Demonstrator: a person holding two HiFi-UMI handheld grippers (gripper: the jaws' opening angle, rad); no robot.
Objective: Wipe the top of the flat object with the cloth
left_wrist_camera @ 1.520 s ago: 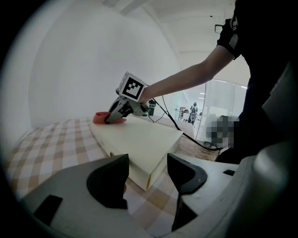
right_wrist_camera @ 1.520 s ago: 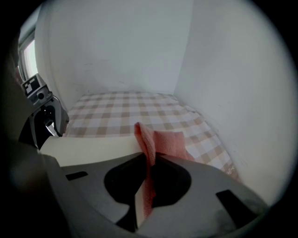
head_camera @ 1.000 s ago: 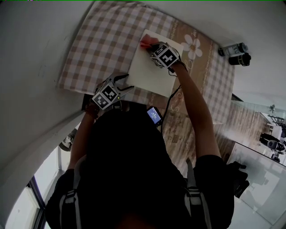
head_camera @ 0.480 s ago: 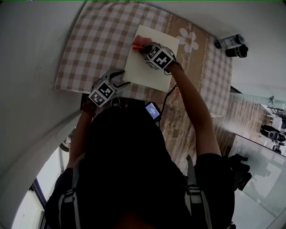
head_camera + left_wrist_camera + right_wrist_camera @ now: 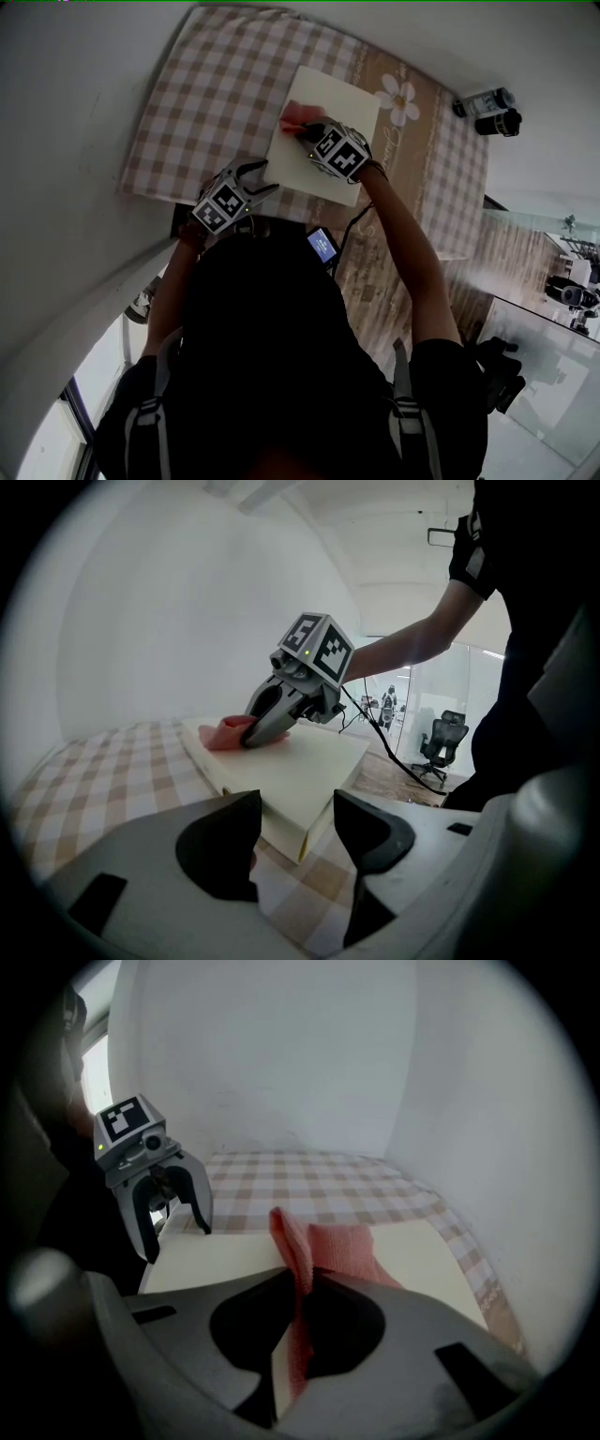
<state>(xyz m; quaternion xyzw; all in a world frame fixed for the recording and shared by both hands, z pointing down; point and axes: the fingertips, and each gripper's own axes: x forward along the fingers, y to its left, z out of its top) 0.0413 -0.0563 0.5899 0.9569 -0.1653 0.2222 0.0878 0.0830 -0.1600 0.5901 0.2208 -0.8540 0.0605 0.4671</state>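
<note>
Woven pink cloth (image 5: 342,1246) (matt board (image 5: 216,1251))

Pink cloth (image 5: 292,116), cream flat object (image 5: 330,101), beige-and-white checked tablecloth (image 5: 216,89), white daisy print (image 5: 400,98) on brown band

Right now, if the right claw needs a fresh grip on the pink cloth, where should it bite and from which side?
Probably the raised fold of the pink cloth, where the right claw is shut on it, coming from the near side, low along the cream board. That ridge stands upright; the rest lies flat.
</note>
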